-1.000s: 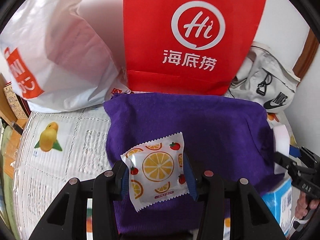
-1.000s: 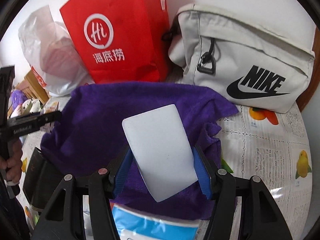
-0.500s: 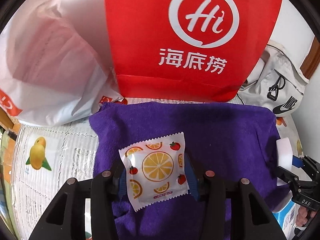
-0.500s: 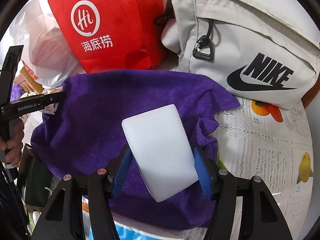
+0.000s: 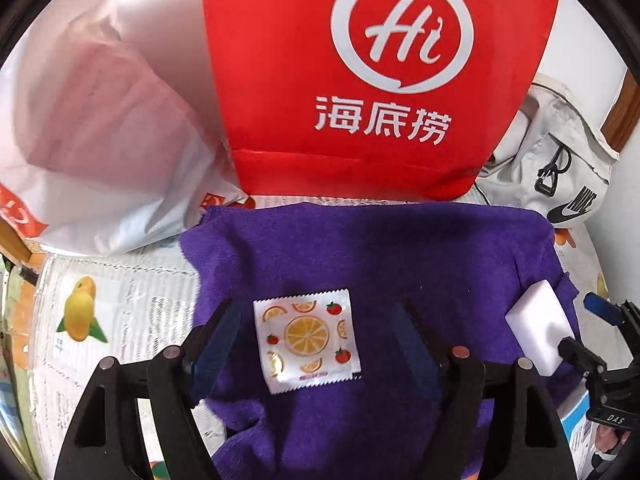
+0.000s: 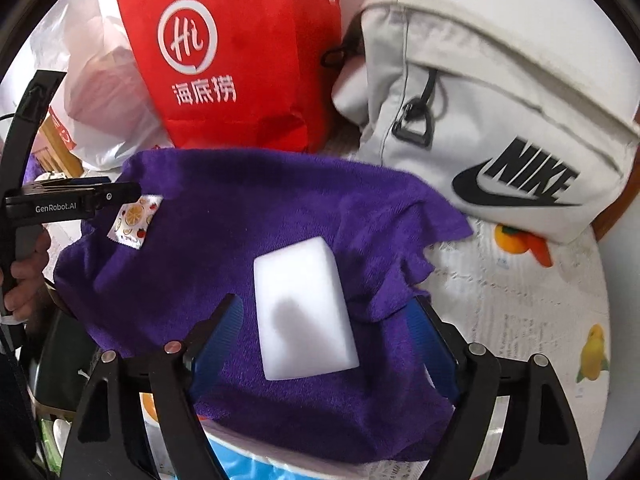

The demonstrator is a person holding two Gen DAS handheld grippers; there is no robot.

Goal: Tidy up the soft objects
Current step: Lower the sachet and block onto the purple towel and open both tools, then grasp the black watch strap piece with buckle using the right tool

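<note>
left gripper (image 5: 316, 340) and right gripper (image 6: 328, 332) both spread wide; one packet (image 5: 307, 340) and one sponge (image 6: 304, 308) lie free on one purple towel (image 5: 400, 256) over the fruit-print bench (image 6: 520, 300). behind: three bags against a white wall.

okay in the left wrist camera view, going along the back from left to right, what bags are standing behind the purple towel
white plastic bag → red paper bag with the Hi logo → grey Nike bag, all behind the purple towel.
</note>
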